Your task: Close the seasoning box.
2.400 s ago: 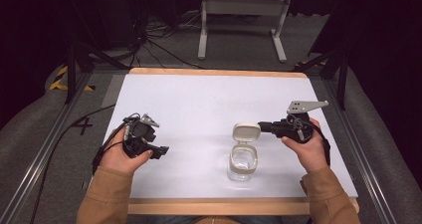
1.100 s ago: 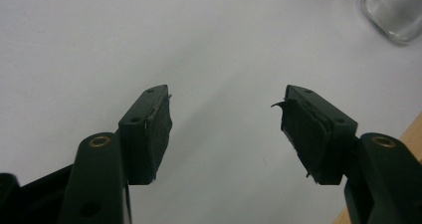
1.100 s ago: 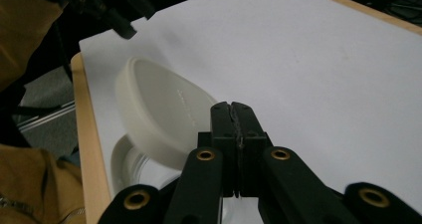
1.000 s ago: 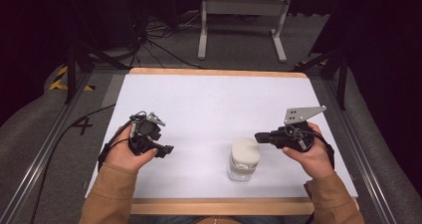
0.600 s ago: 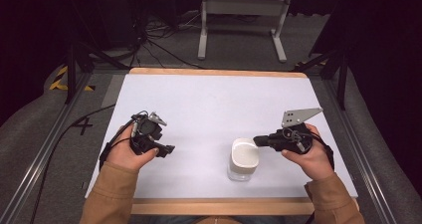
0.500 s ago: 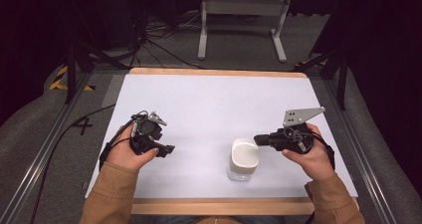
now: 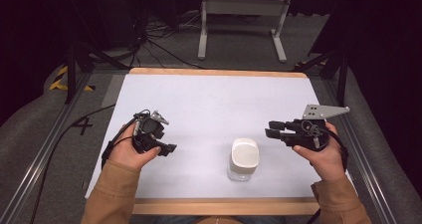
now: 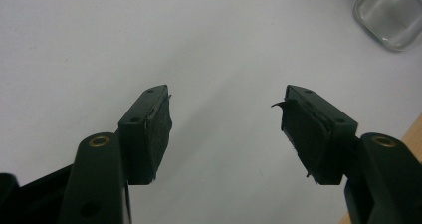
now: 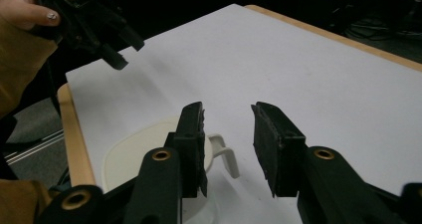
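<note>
Since the lid (image 7: 245, 152) looks like it's sitting down on the clear container (image 7: 242, 172) already, I'd guess the step in hand is getting it latched, or just backing off cleanly. The container stands near the front edge of the worktop (image 7: 214, 99), a bit right of the middle.

Taking the container as the landmark: the right gripper (image 7: 271, 129) hangs just beside it on the right, not touching, fingers (image 9: 191, 134) partly spread with nothing between them. In the right gripper view the lid's little white tab (image 9: 225, 157) sticks out right under those fingers, so it's lined up nicely for a press or a pinch. The left gripper (image 7: 169, 148) is well apart from the container on the left, fingers (image 8: 154, 129) wide open and empty, container (image 8: 389, 15) off at the far corner of its view.

If I were doing this I'd bring the left one in to steady the clear body first, since a light tub like that probably skids or tips when you push one side. Then press straight down on the tab edge, not sideways. Can't tell from here whether the lid's fully seated, so go gentle.
</note>
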A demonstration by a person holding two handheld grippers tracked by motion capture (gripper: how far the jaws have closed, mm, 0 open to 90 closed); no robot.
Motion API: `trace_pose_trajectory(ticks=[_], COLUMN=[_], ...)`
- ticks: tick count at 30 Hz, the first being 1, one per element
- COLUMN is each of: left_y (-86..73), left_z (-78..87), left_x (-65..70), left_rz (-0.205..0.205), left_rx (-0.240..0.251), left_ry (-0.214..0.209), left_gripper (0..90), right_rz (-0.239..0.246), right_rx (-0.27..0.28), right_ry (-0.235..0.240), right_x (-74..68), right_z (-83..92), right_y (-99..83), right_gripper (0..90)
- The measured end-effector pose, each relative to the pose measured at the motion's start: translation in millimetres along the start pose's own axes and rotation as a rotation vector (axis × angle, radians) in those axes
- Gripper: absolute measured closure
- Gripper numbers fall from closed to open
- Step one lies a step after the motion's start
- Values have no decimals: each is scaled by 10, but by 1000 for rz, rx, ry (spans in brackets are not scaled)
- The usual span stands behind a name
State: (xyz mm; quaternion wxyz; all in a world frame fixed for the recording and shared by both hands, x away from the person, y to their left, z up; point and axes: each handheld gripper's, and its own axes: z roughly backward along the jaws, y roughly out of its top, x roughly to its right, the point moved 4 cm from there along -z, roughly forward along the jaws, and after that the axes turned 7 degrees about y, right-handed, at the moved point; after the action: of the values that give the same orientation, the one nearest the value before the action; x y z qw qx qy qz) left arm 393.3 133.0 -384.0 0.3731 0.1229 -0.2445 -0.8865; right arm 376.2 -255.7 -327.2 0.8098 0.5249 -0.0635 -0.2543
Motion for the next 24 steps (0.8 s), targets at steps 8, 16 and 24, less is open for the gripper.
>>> trace_pose_trajectory(ticks=[8, 16, 24], left_y=[37, 40, 15], left_z=[-29, -60, -92], left_x=[-7, 8, -40], left_rz=[-8, -10, 9], left_rx=[-3, -8, -19], left_ry=[-6, -2, -4], left_gripper=[369, 369, 369], right_rz=[-23, -90, -154], right_rx=[15, 9, -40], right_ry=[-100, -237, -295], right_x=[155, 399, 657], right_z=[216, 471, 558], right_y=[-66, -181, -392], right_gripper=[608, 568, 504])
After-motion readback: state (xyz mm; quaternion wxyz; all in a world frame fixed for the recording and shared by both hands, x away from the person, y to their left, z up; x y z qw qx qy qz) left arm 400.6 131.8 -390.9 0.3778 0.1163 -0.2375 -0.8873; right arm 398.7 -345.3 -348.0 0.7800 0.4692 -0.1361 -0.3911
